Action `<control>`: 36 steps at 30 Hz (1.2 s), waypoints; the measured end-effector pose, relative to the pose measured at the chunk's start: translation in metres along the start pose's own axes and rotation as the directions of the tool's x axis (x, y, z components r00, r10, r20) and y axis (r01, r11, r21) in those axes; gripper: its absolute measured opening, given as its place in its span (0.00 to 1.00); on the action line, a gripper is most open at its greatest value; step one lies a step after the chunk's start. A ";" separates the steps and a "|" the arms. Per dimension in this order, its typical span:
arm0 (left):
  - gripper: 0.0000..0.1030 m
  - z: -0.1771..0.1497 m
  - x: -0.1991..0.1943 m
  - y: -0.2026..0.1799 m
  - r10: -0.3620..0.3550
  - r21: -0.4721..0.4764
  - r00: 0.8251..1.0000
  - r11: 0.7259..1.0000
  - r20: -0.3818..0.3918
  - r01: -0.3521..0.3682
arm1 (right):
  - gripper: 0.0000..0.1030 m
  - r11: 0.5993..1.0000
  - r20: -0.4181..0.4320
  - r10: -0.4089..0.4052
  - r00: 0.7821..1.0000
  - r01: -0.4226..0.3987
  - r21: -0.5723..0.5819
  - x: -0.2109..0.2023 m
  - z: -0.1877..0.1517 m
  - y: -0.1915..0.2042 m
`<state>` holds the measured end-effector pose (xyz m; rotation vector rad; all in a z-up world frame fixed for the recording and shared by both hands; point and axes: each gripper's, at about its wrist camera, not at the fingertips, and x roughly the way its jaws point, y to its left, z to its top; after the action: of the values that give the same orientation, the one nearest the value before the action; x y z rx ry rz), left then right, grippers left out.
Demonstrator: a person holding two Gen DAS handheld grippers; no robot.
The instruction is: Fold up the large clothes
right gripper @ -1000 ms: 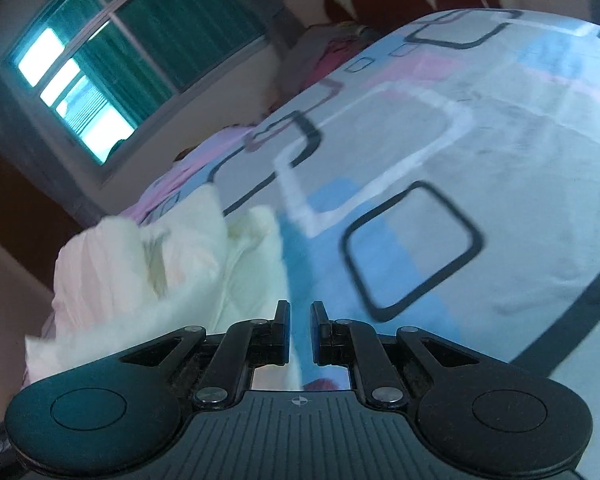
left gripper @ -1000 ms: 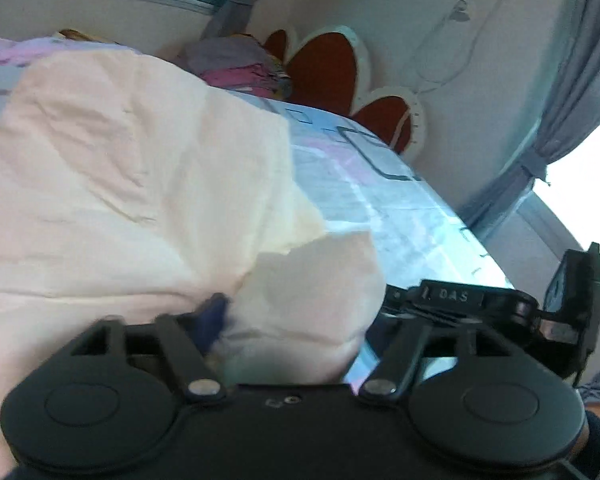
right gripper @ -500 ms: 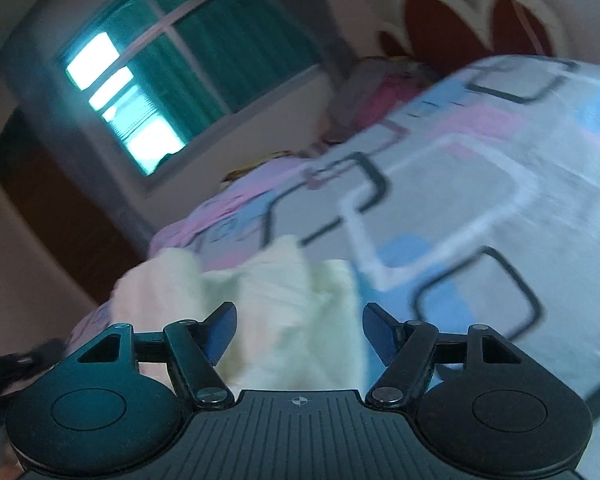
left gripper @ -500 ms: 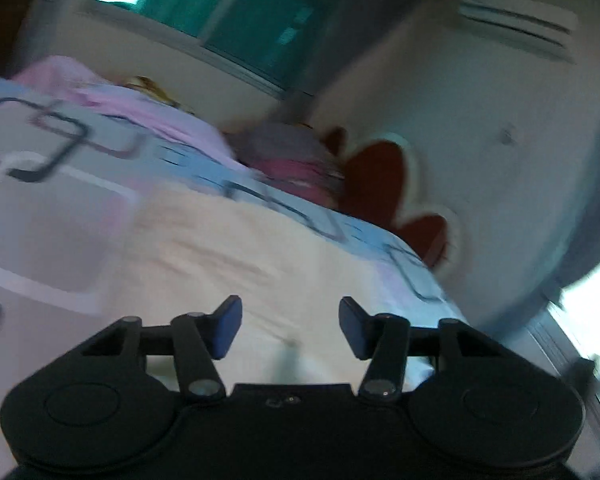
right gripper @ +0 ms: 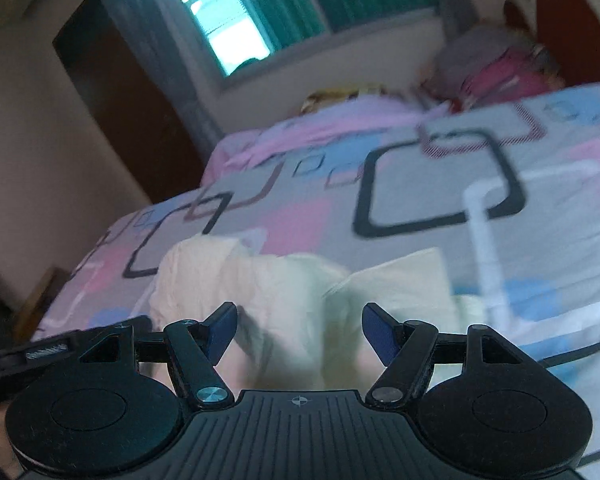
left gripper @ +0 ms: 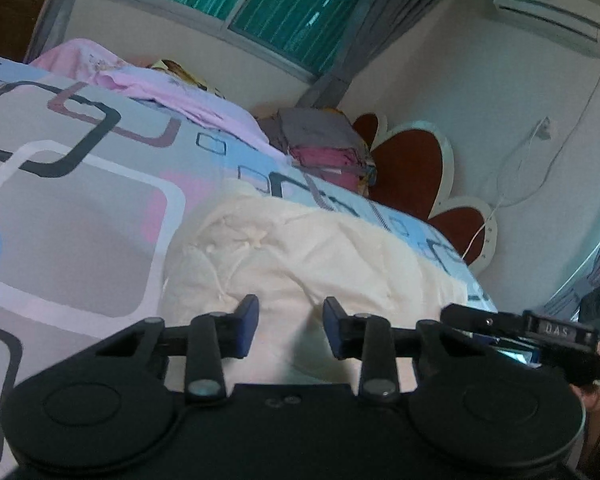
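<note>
A cream garment (left gripper: 300, 248) lies crumpled in a folded heap on the patterned bedspread (left gripper: 72, 216). My left gripper (left gripper: 291, 314) hovers over its near edge. Its jaws are closing, still apart, and the blue pads (left gripper: 247, 322) press on nothing. In the right wrist view the same garment (right gripper: 284, 288) lies just beyond my right gripper (right gripper: 299, 318). Those jaws are closing too, with a wide gap and cloth showing behind it, none pinched. Each gripper shows in the other's view: the right gripper's body (left gripper: 540, 332) at the right edge, the left gripper's body (right gripper: 40, 354) at the left edge.
A stack of folded grey and pink clothes (left gripper: 328, 148) sits at the head of the bed by the red flower-shaped headboard (left gripper: 412, 164). A pink sheet (left gripper: 148, 84) lies along the far side under the window. A dark doorway (right gripper: 112, 92) stands to the left.
The left gripper let go of the bunched cloth and drew back, then began narrowing. The right gripper went from shut to wide apart, then narrower, and swung toward the garment.
</note>
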<state>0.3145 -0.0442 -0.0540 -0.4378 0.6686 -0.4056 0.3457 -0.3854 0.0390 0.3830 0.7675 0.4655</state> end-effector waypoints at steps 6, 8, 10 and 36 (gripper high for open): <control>0.26 0.001 0.013 -0.021 0.032 0.070 0.999 0.997 -0.011 -0.031 | 0.12 0.997 0.075 -0.060 0.995 0.063 -0.035 -0.015 -0.019 -0.008; 0.26 0.000 0.024 -0.036 0.068 0.117 0.997 0.991 -0.024 -0.064 | 0.12 0.994 0.080 -0.107 0.991 0.109 -0.018 -0.018 -0.028 -0.016; 0.26 -0.004 0.037 -0.050 0.106 0.170 0.993 0.981 -0.051 -0.096 | 0.12 0.989 0.057 -0.151 0.987 0.151 0.010 -0.011 -0.038 -0.029; 0.35 -0.059 -0.029 -0.066 0.152 0.334 0.979 0.937 -0.138 -0.099 | 0.56 0.996 -0.007 -0.061 0.998 0.061 0.061 -0.083 -0.081 -0.008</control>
<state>0.2405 -0.1006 -0.0472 -0.0463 0.7665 -0.4239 0.2359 -0.4227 0.0287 0.4141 0.7980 0.3867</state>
